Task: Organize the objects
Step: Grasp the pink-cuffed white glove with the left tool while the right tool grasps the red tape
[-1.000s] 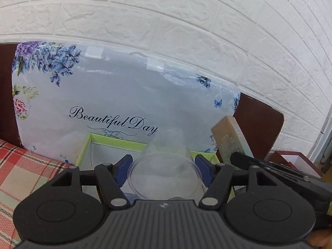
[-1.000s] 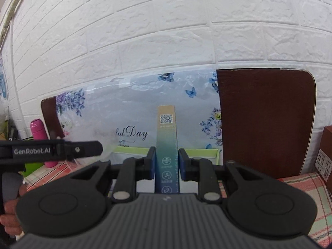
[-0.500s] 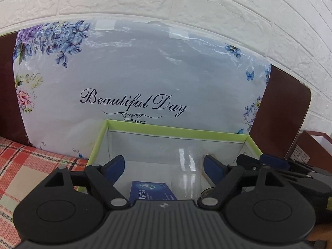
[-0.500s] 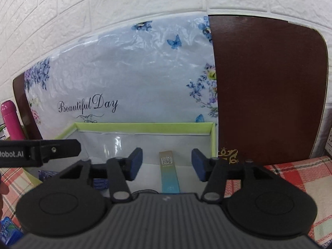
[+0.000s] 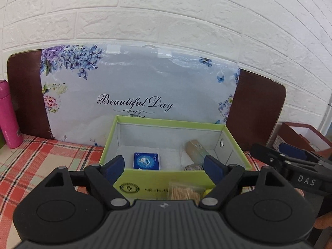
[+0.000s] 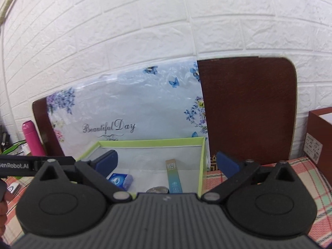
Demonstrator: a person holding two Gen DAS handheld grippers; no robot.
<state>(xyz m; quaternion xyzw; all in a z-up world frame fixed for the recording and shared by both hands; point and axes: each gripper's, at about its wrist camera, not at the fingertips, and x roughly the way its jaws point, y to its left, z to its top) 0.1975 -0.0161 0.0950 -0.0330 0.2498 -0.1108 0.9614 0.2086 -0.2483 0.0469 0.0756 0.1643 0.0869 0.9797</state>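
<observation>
Gaping empty, both tongs, left [image 5: 164, 165] and right [image 6: 167, 164], jaws just widened, before green box [image 5: 166, 177].

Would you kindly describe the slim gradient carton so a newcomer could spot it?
Find the open lime-green box before the floral panel. Inside, near its right wall, lies the long tan-to-teal carton; unlike the squat blue packet, it bears a QR code.

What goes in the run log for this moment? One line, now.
left gripper: open, empty | right gripper: jaws just opened, empty | green box: holds slim carton, blue pack
</observation>
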